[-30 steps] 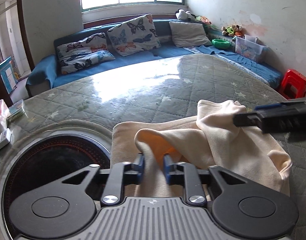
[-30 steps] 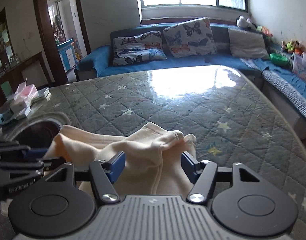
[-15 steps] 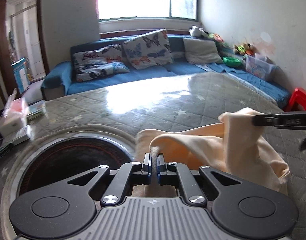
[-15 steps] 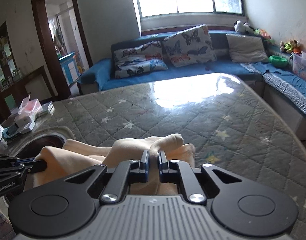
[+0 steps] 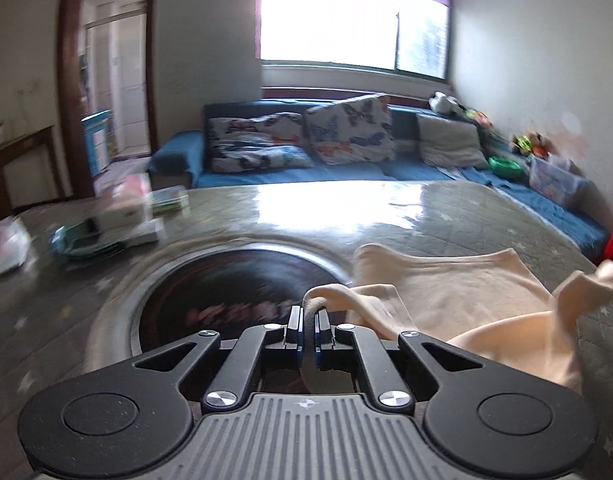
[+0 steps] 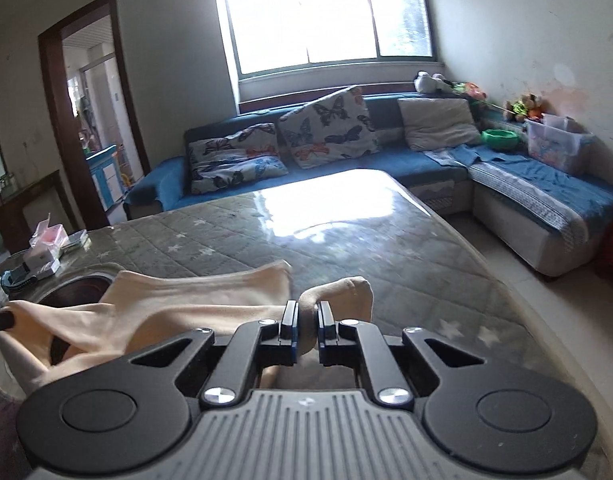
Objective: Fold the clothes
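On quilted table [image 6: 234, 248]: cream garment [image 5: 458, 296] rumpled, stretched between left gripper [image 5: 309, 320] and right gripper [image 6: 306, 320], jaws clamped on it.

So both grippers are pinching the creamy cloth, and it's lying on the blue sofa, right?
Not quite. Both the left gripper and the right gripper do pinch the cream cloth, but it lies on the grey quilted table, not the blue sofa behind. The right wrist view shows this.

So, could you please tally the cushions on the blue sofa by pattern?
Butterfly-print cushions: 2
Plain beige cushion: 1
Total: 3
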Demonstrator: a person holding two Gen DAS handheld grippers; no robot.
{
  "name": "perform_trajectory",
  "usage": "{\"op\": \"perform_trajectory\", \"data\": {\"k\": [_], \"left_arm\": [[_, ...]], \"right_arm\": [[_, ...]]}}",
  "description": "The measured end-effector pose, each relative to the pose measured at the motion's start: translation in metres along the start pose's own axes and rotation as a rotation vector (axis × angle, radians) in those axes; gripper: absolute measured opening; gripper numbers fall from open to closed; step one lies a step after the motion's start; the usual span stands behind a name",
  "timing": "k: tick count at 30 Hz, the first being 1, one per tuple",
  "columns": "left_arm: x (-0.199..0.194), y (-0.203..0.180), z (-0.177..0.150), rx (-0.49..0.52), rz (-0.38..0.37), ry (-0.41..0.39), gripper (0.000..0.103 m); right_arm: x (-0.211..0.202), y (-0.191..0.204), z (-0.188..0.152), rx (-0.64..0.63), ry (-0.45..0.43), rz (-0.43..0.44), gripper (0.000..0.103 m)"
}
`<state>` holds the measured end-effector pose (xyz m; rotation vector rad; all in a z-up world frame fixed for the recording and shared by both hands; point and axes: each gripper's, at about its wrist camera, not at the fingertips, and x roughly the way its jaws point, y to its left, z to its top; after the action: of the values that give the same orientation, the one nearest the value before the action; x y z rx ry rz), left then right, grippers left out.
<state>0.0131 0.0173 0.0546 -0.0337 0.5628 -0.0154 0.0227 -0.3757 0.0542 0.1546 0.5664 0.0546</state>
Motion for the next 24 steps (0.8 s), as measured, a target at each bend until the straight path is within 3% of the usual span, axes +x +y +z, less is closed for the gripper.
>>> {"op": "perform_trajectory", "data": {"k": [10, 18, 22, 24], "left_arm": [[-0.043, 0.048, -0.043, -0.130, 0.075, 0.032, 0.006], [-0.043, 0.049, -0.069, -0.157, 0.074, 0.104, 0.006], [-0.043, 0.048, -0.070, -0.158, 0.063, 0.109, 0.007], [-0.041, 0.047, -0.071, -0.156, 0.060, 0.112, 0.009]], "right_arm": [[-0.027, -0.053, -0.033, 0.105, 0.006, -0.125, 0.008], [-0.032, -0.079, -0.069, 0.168, 0.091, -0.194, 0.012], [-0.043, -0.087, -0.073, 0.156, 0.067, -0.257, 0.014], [-0.046, -0.083, -0.069, 0.145, 0.048, -0.242, 0.015]]}}
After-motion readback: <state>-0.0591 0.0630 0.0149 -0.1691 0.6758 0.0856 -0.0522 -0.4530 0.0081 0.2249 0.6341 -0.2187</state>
